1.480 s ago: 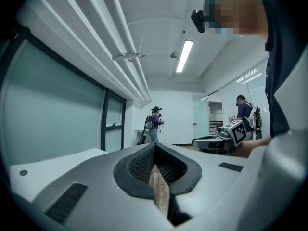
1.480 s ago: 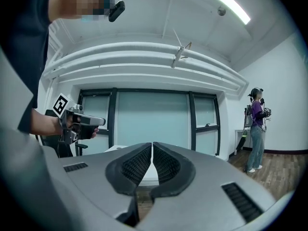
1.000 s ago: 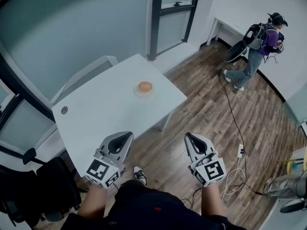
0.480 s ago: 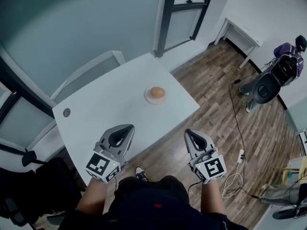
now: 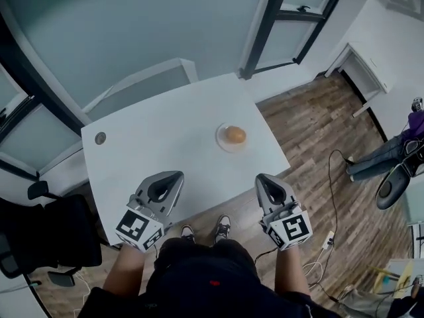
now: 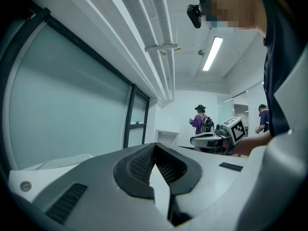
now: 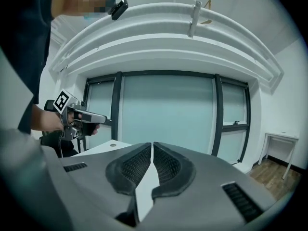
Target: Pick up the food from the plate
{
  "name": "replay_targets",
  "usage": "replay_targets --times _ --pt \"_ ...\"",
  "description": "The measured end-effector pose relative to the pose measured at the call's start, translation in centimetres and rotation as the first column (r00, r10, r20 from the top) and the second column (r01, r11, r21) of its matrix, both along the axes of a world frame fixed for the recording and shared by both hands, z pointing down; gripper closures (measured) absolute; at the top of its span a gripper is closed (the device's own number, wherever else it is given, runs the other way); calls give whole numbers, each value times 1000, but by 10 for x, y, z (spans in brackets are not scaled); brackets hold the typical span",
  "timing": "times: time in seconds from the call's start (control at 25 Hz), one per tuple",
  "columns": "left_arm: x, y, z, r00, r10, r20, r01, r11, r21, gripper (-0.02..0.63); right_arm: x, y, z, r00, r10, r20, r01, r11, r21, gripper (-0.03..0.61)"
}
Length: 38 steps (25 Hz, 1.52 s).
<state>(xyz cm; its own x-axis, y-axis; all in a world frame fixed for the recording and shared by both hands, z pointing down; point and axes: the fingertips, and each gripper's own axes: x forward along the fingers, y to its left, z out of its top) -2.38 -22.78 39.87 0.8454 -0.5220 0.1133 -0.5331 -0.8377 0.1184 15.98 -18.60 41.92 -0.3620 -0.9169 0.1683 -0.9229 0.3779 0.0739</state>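
Observation:
A round orange-brown piece of food (image 5: 234, 135) lies on a small clear plate (image 5: 222, 141) near the right end of the white table (image 5: 152, 151). Both grippers hang near my body at the table's near edge, well short of the plate. In the head view, the left gripper (image 5: 177, 176) is over the table's front edge and the right gripper (image 5: 260, 179) is over the wooden floor. Each gripper's own view shows the left gripper (image 6: 154, 146) and the right gripper (image 7: 152, 145) with jaws together and nothing between them. The plate shows in neither gripper view.
A black office chair (image 5: 40, 234) stands at the left of the table. The tabletop has a round cable hole (image 5: 100, 138). Glass partitions run behind the table. Another person (image 5: 404, 148) and a white desk (image 5: 368, 68) are at the right, with cables (image 5: 324, 244) on the floor.
The head view has swung, so the table and plate now sit lower and further right in it. The other person has shifted to the right edge. Both grippers stay low and shut.

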Motion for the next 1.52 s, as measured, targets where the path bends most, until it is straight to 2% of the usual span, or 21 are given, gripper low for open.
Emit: replay_targets --times 0.32,0.36,0.44,0.6,0.68,0.96,1.32,1.4,1.52 --pt "49 -37 12 993 -120 18 121 992 -23 594 56 -74 30 995 -96 -2 96 993 -62 545" --pt "53 -40 15 991 -130 24 130 991 -28 594 61 -84 37 994 -108 -12 107 991 -80 530" --pt "58 -44 22 989 -145 39 146 989 -37 594 66 -104 53 990 -134 -32 130 984 -121 435" --pt "56 -52 36 981 -181 66 185 981 -63 594 68 -149 82 978 -183 -104 167 975 -145 407" --pt "53 -54 41 977 -200 75 205 977 -66 594 66 -169 104 967 -218 -134 191 963 -188 374" --pt "41 -61 63 961 -254 108 265 959 -105 594 55 -215 190 913 -356 -198 259 883 -391 253" --pt "22 -58 89 937 -317 148 338 928 -154 594 56 -242 282 820 -524 -231 304 740 -601 213" --pt "14 -57 93 930 -335 153 358 920 -161 594 53 -244 293 807 -543 -232 303 718 -626 210" --pt "7 -57 96 924 -348 156 372 913 -169 594 51 -248 306 801 -551 -233 293 701 -650 210"
